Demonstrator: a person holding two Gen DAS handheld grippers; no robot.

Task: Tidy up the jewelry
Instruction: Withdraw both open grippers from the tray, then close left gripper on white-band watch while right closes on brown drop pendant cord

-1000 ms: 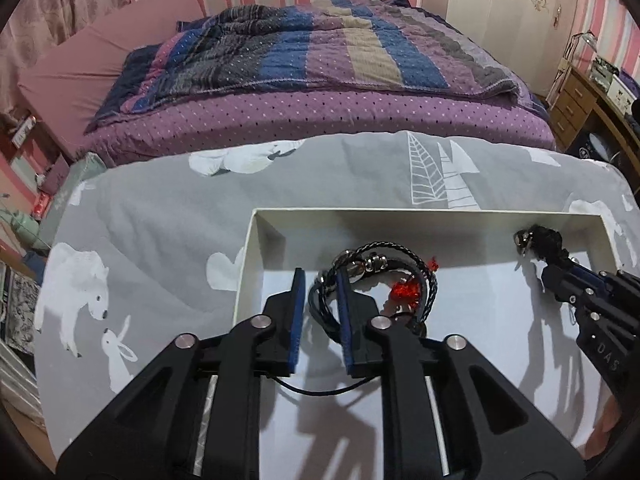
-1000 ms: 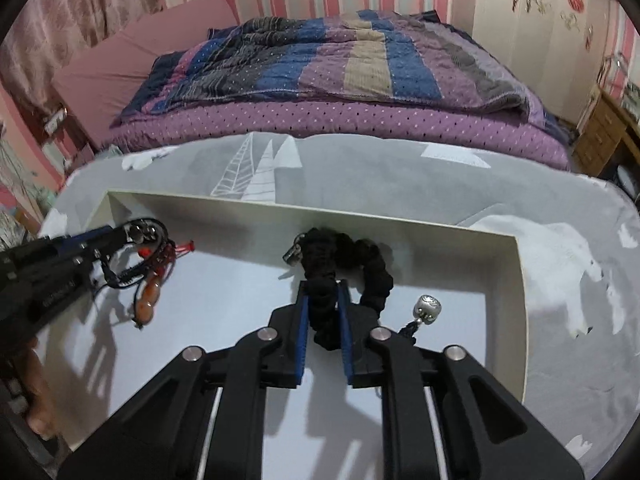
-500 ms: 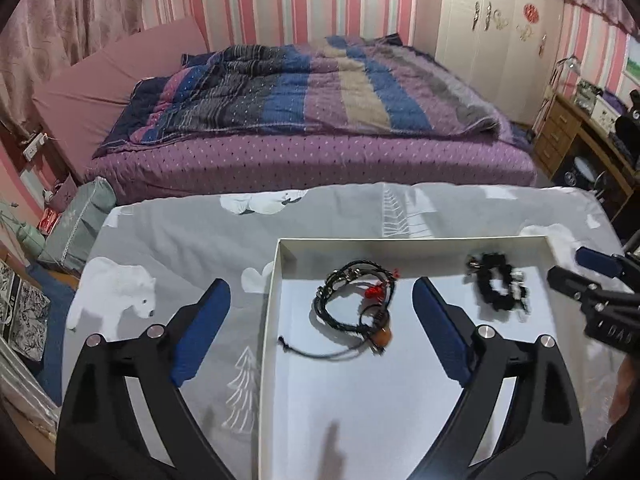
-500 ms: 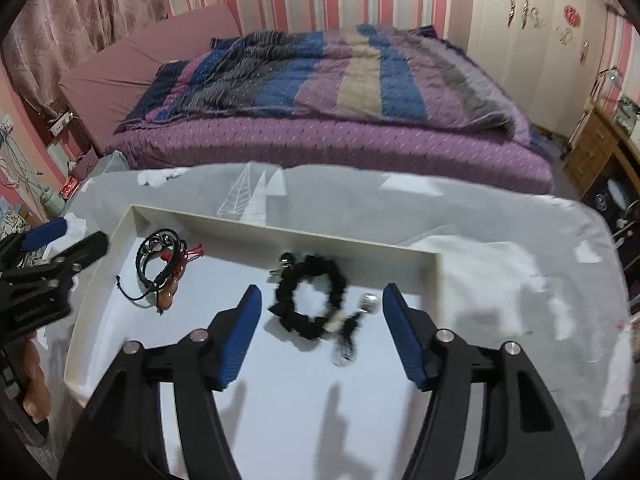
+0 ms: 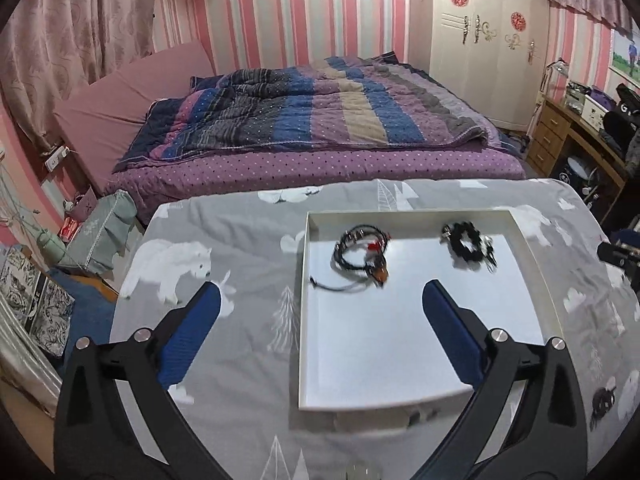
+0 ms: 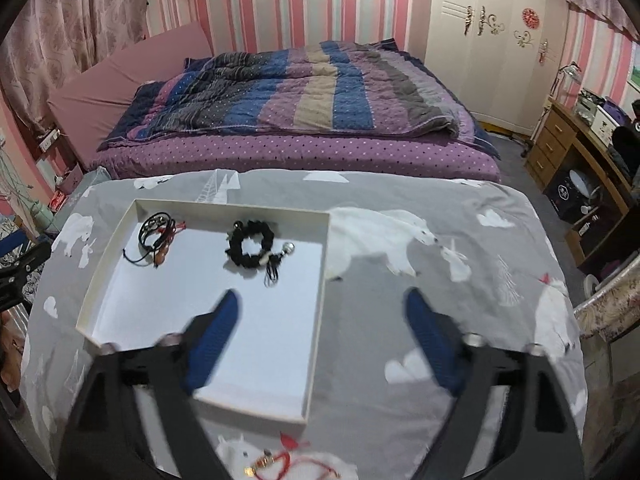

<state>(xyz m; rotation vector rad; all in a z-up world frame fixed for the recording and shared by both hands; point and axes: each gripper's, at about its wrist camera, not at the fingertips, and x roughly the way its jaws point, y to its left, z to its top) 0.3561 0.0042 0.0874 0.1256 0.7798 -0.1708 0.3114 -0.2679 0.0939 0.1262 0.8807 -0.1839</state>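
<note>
The worktop, draped in a grey polar-bear cloth, carries a shallow white tray with open cloth on every side. Inside the tray's far end lie a black cord bracelet to the left and a chunky black bead bracelet to the right, well apart. A red string bracelet waits outside, on the cloth just beyond the tray's near edge. The left claw and right claw both hang above, jaws opening, nothing between them. The next pick is probably the red string: approach steeply, pinch the cord itself, and lift clear over the tray's low wall.
</note>
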